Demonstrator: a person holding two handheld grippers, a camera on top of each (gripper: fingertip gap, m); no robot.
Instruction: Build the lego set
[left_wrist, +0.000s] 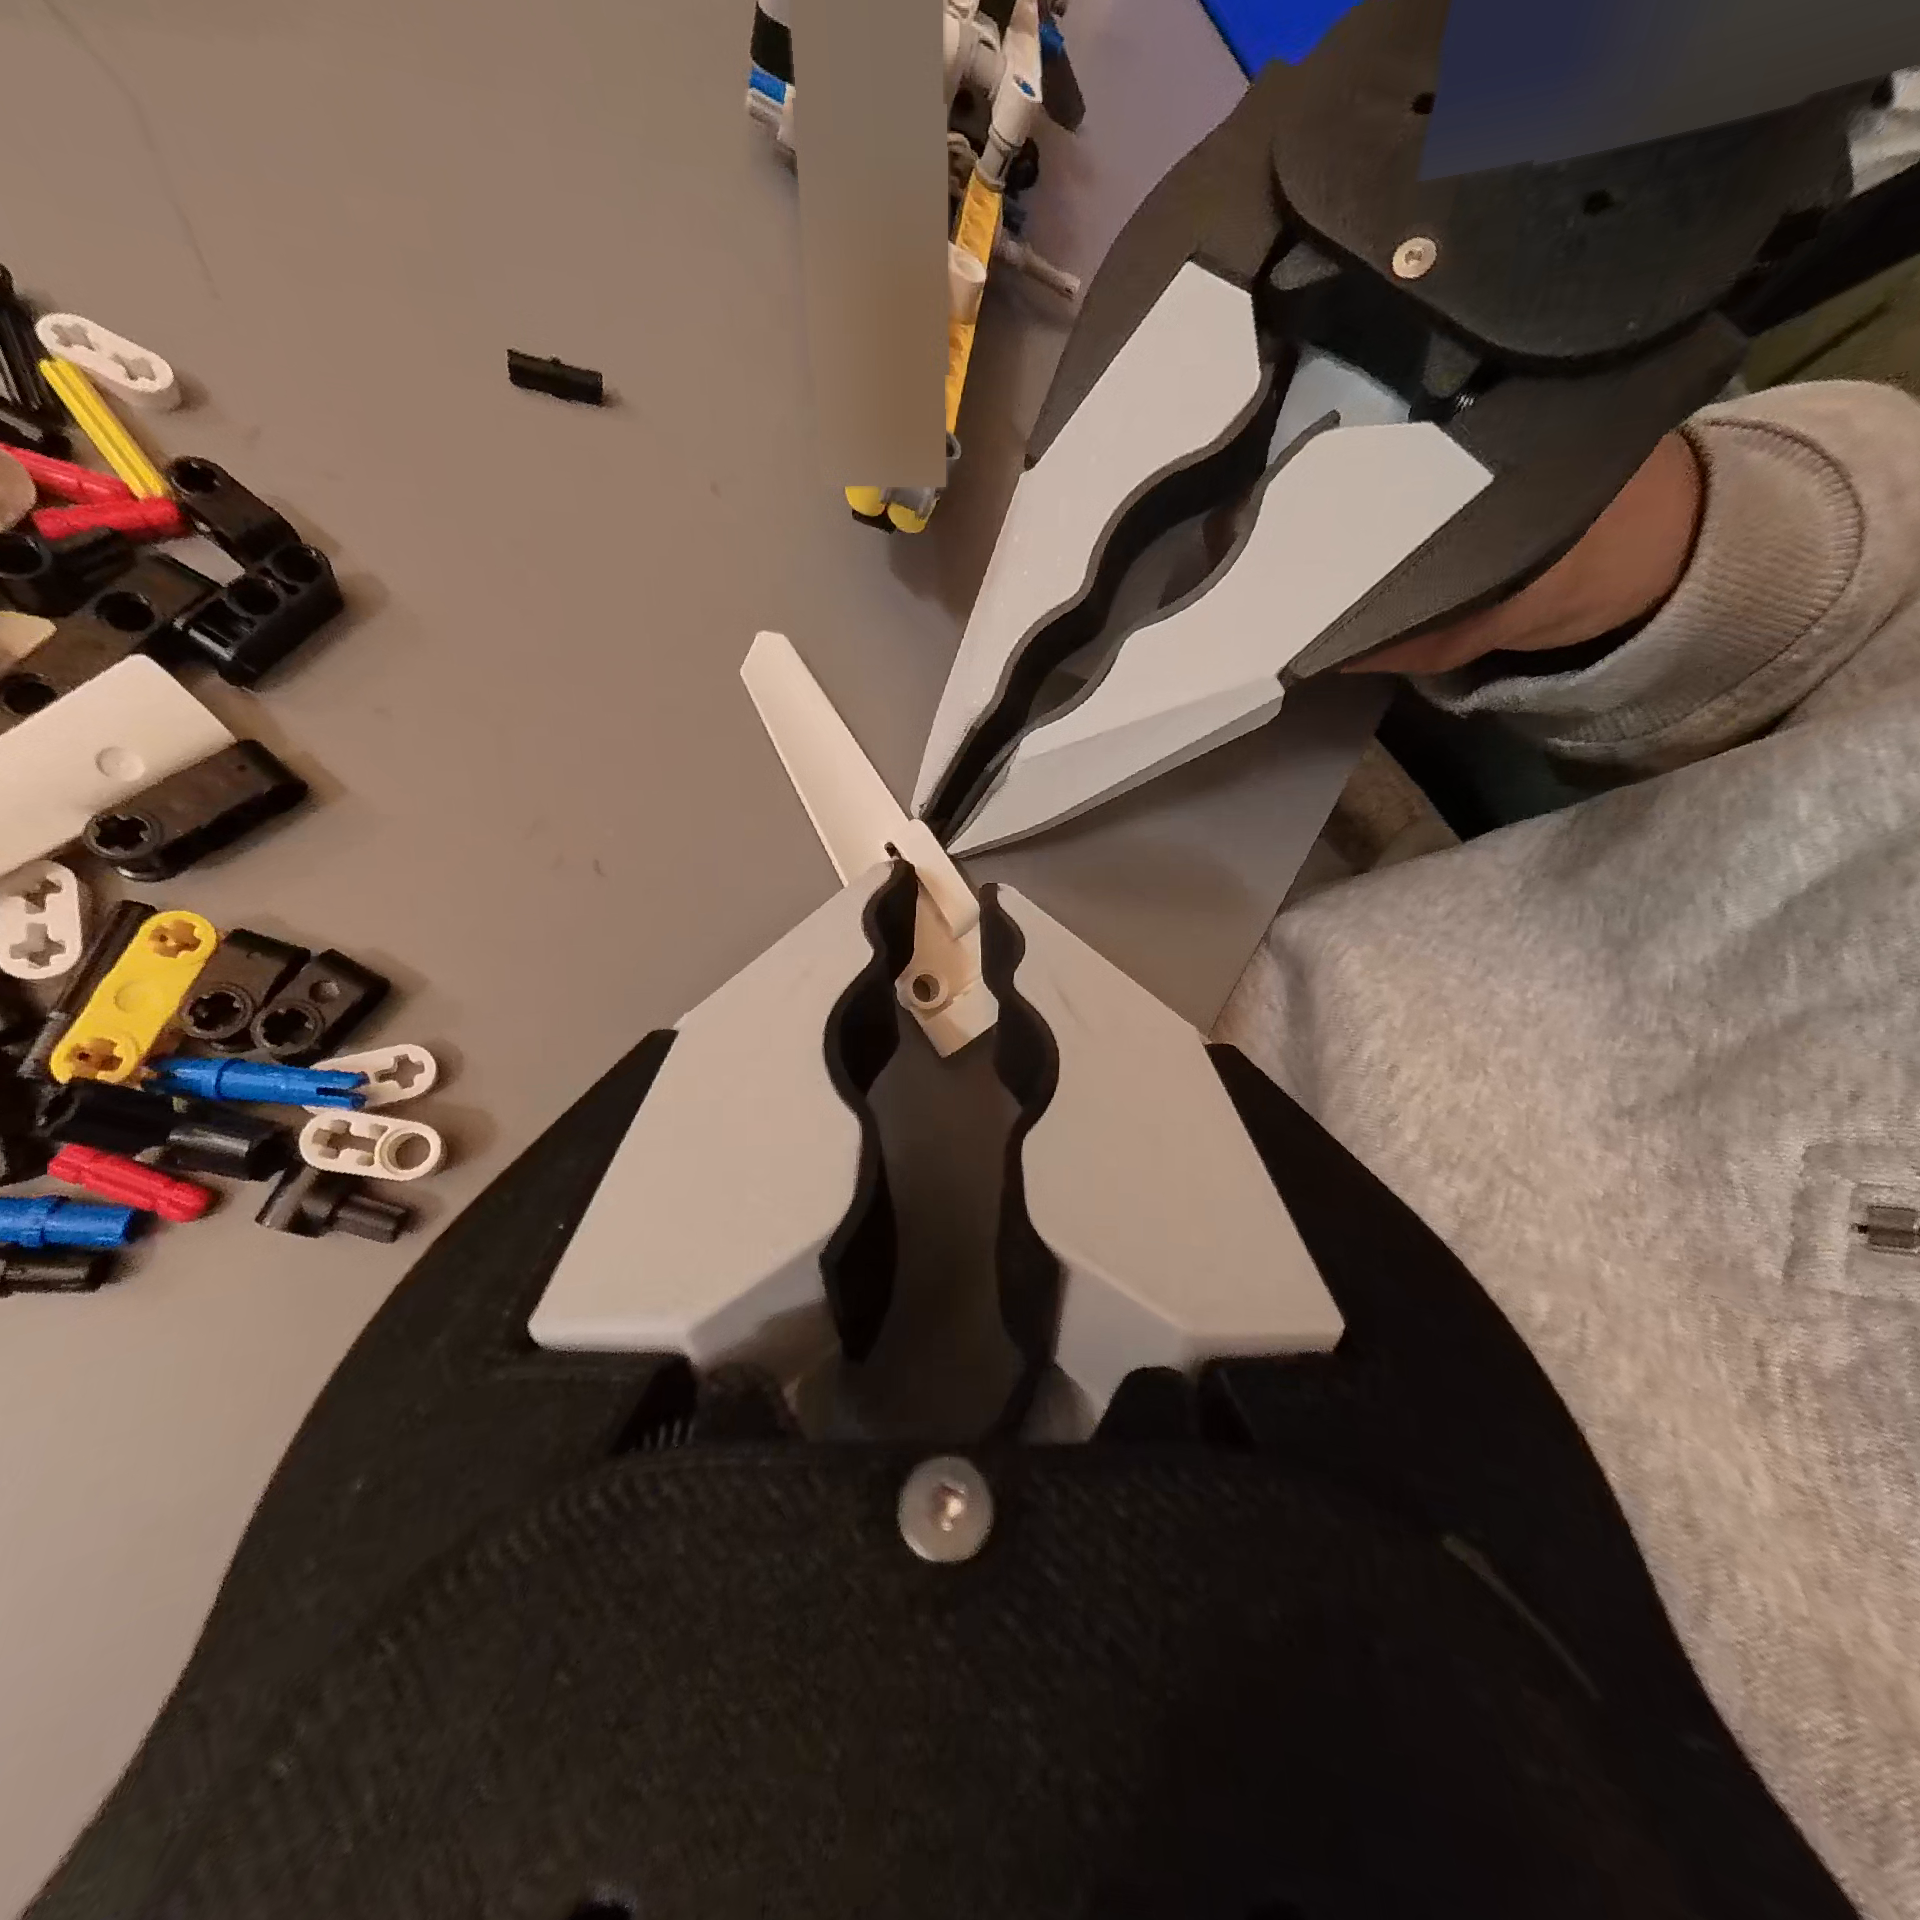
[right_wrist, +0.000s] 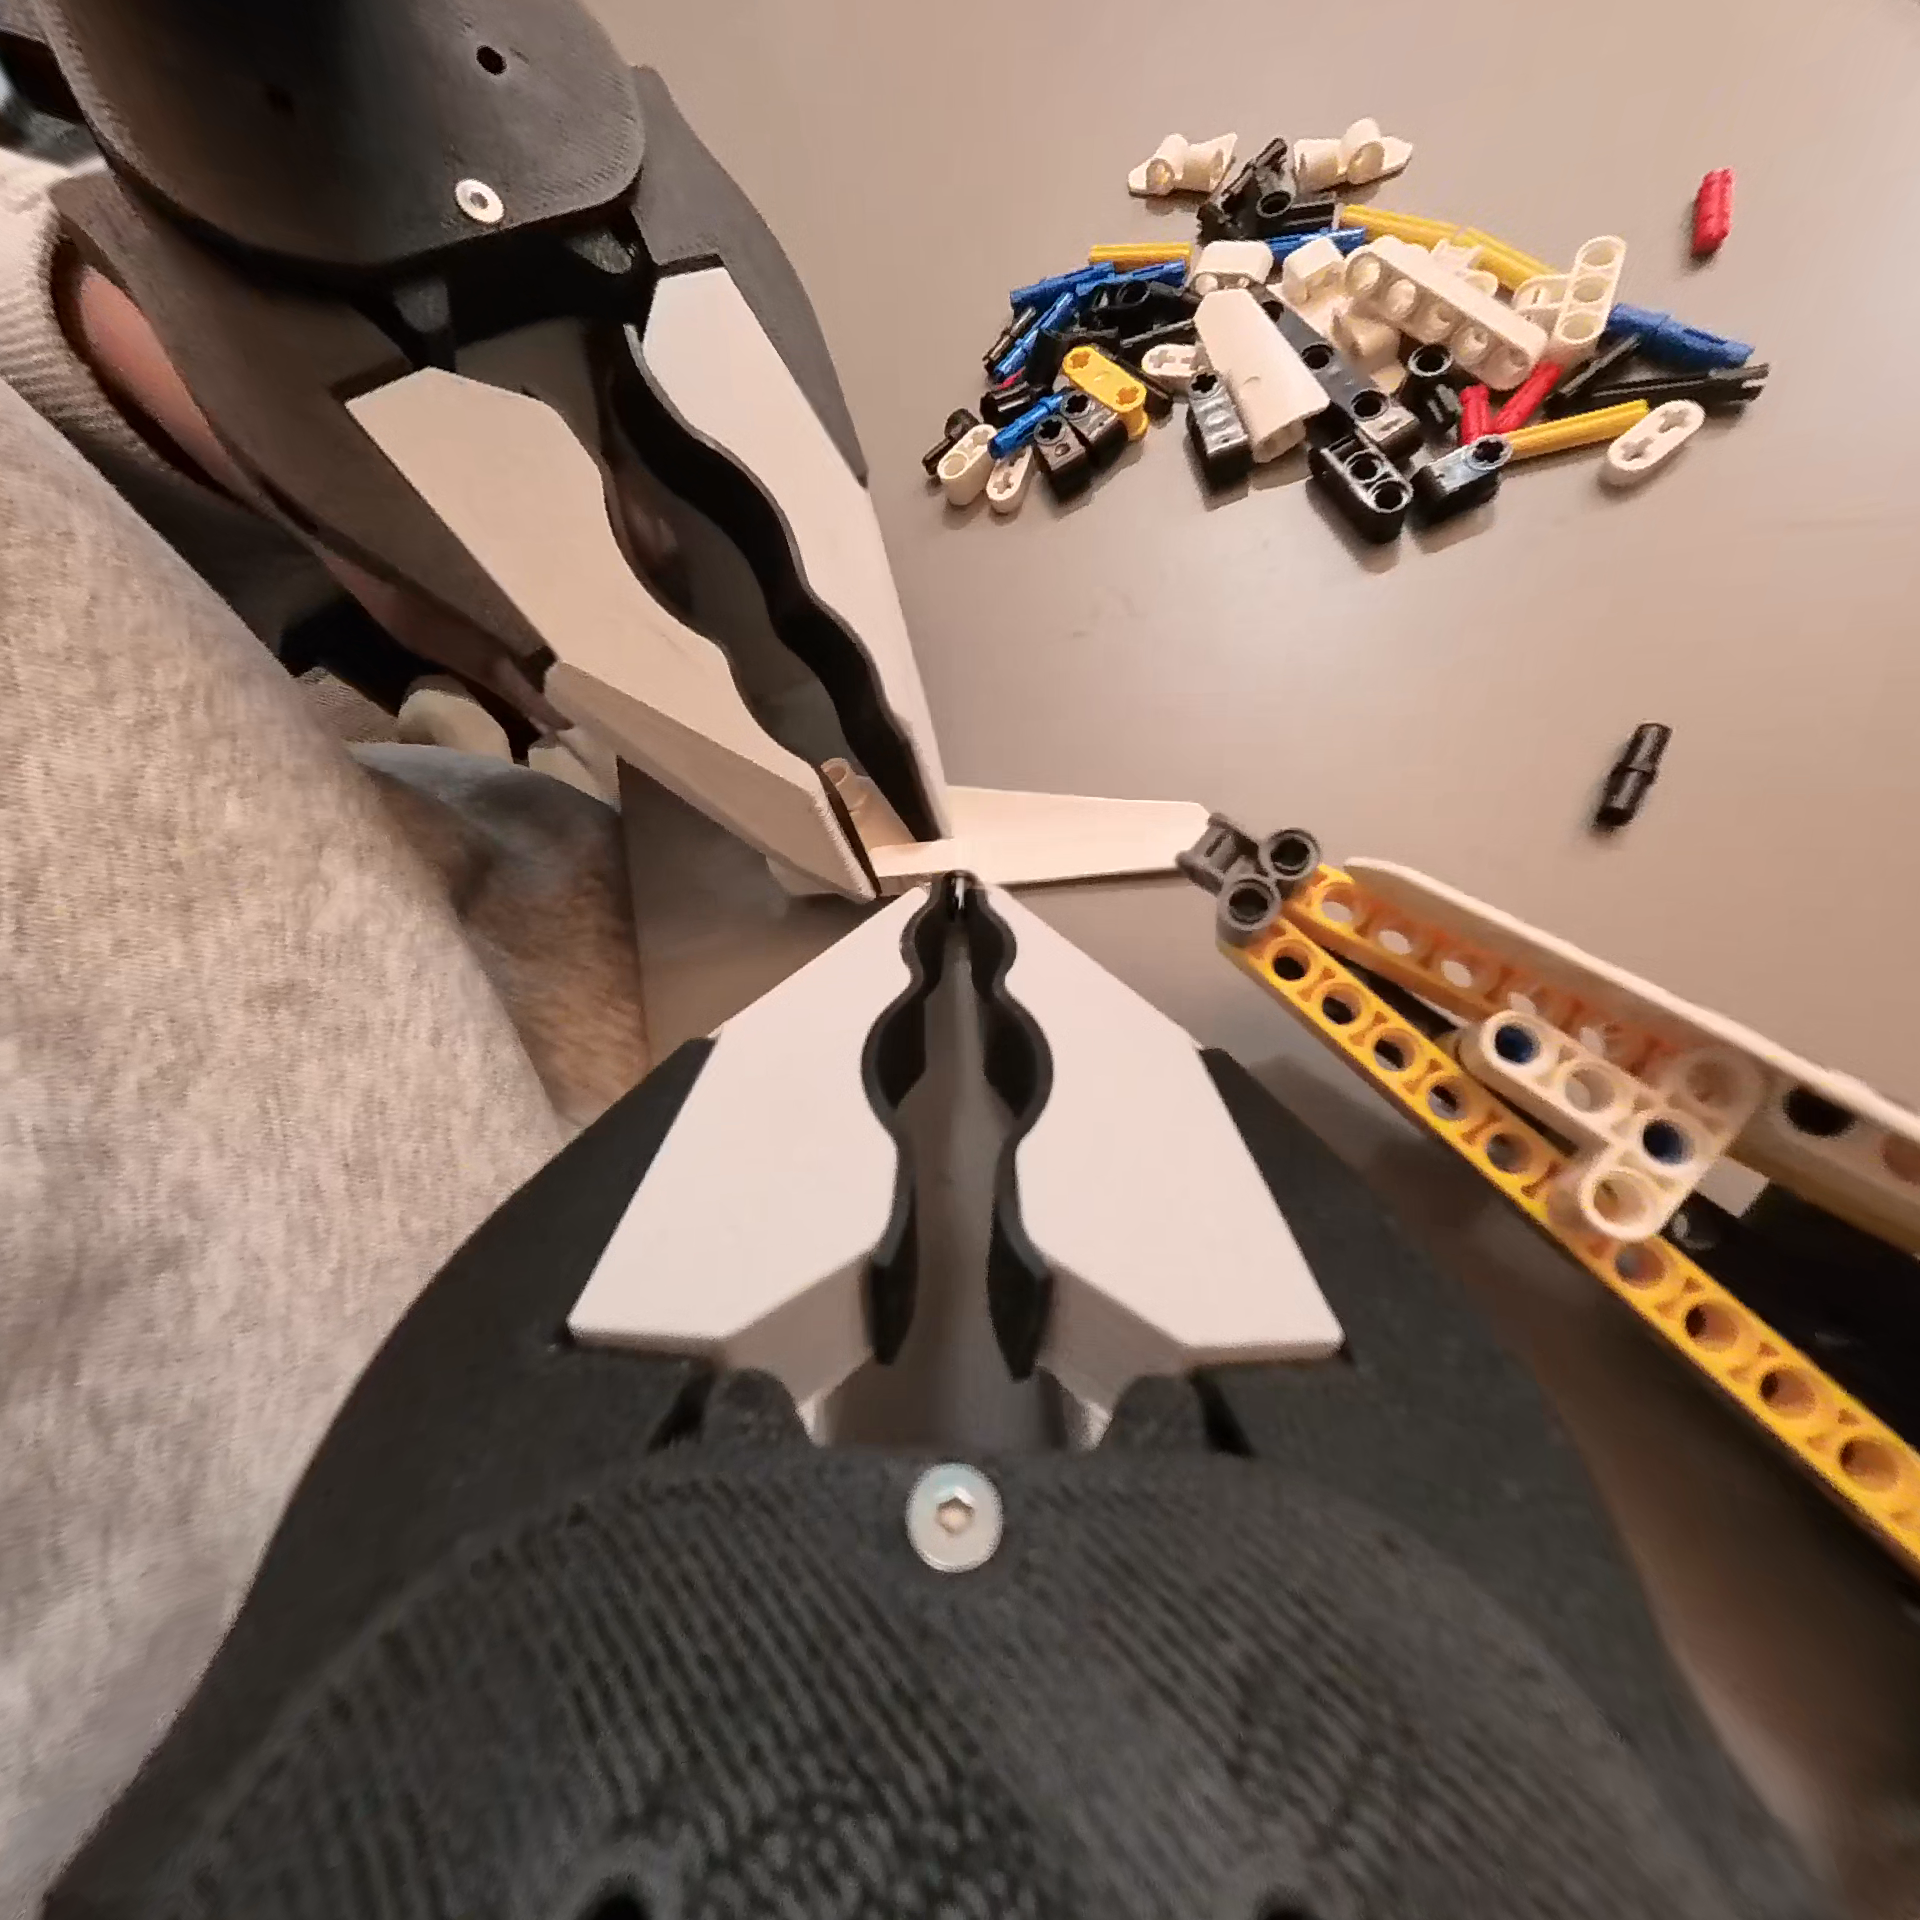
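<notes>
White blade piece (left_wrist: 821, 753) in left tongs (left_wrist: 928, 883)

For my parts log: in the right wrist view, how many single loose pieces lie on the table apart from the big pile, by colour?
red piece: 1
black piece: 1
Total: 2

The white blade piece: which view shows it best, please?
The left wrist view: the white blade shows whole, its stem clamped in the left gripper, the right gripper at its side. The right wrist view shows the blade only partly, behind both grippers' tips.
</notes>
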